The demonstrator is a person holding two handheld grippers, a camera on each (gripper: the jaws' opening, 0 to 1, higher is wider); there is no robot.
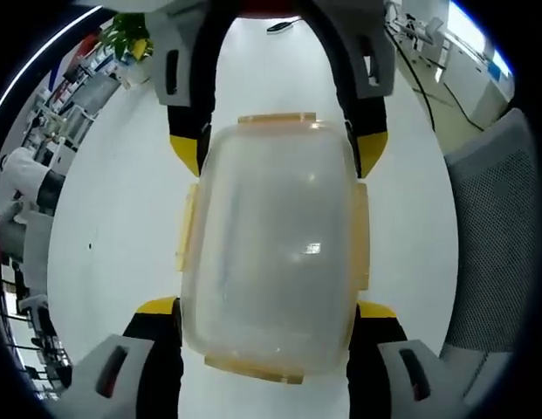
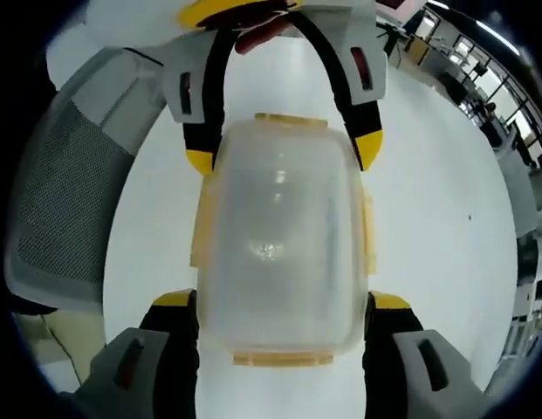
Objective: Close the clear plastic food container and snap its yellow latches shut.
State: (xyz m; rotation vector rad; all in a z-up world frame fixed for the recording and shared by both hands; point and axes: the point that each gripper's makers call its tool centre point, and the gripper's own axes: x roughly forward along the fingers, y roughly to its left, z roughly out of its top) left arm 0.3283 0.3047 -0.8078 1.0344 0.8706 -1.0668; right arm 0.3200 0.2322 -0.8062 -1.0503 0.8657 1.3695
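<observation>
The clear plastic food container (image 1: 271,253) lies on the white table (image 1: 113,253) with its lid on. Its pale yellow latches (image 1: 188,229) stick outward along the sides and at both ends. My left gripper (image 1: 266,307) holds the near end, its yellow-tipped jaws pressed on both sides. My right gripper (image 1: 277,148) faces it and grips the far end the same way. In the right gripper view the container (image 2: 284,244) sits between my right gripper (image 2: 282,301) below and my left gripper (image 2: 284,153) above.
A grey mesh chair back (image 1: 493,236) stands close beside the table, also seen as the chair (image 2: 70,209) in the right gripper view. Black cables (image 1: 419,78) and a small dark object (image 1: 279,26) lie farther off. Office shelves and a green plant (image 1: 126,39) line the background.
</observation>
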